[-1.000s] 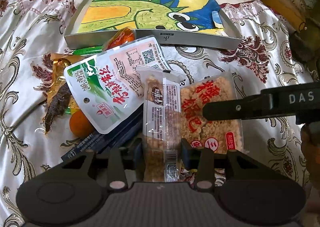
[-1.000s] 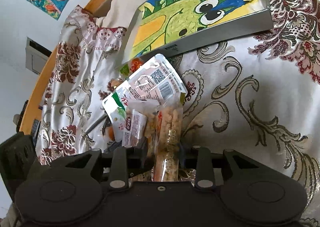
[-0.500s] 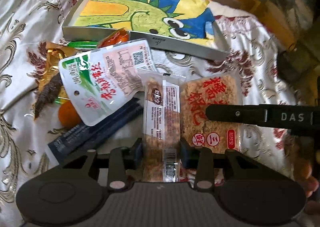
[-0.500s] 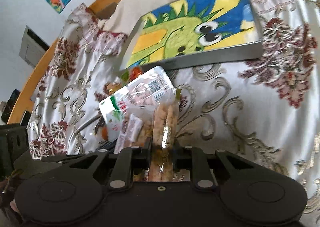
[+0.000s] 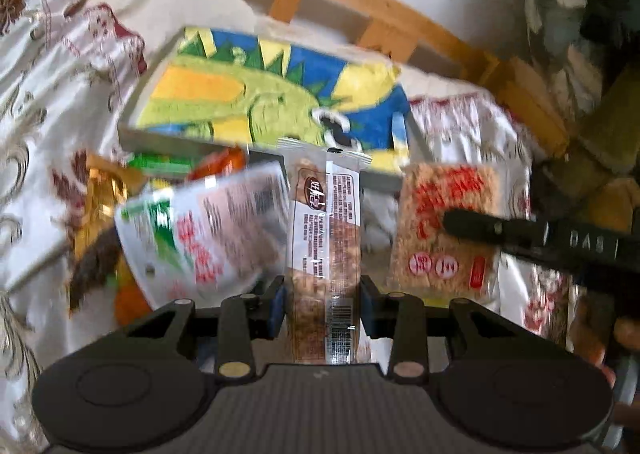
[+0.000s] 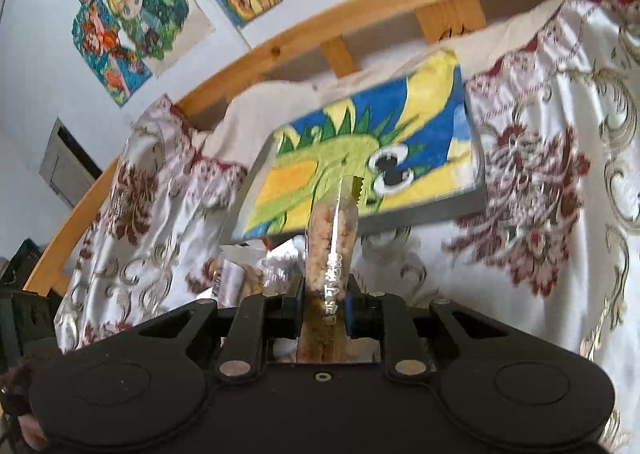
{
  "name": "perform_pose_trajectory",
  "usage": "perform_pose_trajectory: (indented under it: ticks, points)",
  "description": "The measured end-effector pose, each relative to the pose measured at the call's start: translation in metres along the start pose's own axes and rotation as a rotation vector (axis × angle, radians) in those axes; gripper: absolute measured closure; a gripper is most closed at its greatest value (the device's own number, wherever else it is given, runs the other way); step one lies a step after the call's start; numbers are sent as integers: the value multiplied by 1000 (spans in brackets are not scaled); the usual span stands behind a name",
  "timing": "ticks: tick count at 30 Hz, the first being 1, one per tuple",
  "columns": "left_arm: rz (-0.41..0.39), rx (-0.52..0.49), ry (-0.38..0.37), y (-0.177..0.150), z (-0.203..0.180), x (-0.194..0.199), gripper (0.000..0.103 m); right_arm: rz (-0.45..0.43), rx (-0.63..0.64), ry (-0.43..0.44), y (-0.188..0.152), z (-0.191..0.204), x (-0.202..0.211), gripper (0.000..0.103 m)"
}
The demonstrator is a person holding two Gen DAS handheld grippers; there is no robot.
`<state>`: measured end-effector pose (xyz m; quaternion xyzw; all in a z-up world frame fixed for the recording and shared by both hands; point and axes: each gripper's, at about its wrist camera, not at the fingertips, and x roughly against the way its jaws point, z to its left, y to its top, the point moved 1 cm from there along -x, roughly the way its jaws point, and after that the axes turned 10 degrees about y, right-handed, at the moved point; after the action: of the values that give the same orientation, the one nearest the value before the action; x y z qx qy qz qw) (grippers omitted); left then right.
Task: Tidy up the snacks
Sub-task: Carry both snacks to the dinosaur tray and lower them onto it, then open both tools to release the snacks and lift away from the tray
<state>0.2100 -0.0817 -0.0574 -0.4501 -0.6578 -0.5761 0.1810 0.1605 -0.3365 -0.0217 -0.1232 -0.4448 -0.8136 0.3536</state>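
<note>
Left gripper (image 5: 322, 304) fingers are pinching a clear snack bar (image 5: 325, 238) — pointing up-frame; right gripper (image 6: 323, 304) is likewise pinching the rice-crisp pack (image 6: 331, 250) — "DAS" showing right

Left tongs (image 5: 322, 294) clamped on upright snack bar packet (image 5: 325, 238). Right tongs (image 6: 323, 304) pinched tight on crispy-rice packet (image 6: 331, 250), both pitched downward toward dinosaur box (image 6: 360, 162).

Floral bedspread (image 6: 552, 158), wall drawings (image 6: 128, 14) (cartoon figures).
</note>
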Motion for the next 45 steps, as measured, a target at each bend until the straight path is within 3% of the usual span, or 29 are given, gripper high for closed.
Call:
perform_pose_trajectory:
  ticks: [6,10,12,18,24,33,39,41,45]
  points:
    - [-168,10,82,50,4,-7,63,-168,23,26,30,-3,-16,83]
    - [-230,84,10,81,27,-23,63,-212,-27,42,49,-17,-43,83]
    - [-232,143,-17,91,43,-35,63,-211,-56,38,55,-21,-59,83]
    - [-250,221,28,111,72,-68,63,-189,-54,15,65,-25,-113,83]
    - [-243,228,47,109,92,-97,63,-138,-30,-35,67,-29,-156,83]
    - [-200,244,59,108,100,-114,64,-107,-30,-75,63,-31,-170,80]
    - [-196,168,127,105,85,-118,58,-86,-6,-118,61,-34,-170,70]
    - [-200,137,159,104,80,-118,52,-70,15,-145,61,-33,-172,62]
    - [-223,111,204,101,69,-112,28,-56,77,-227,61,-29,-170,35]
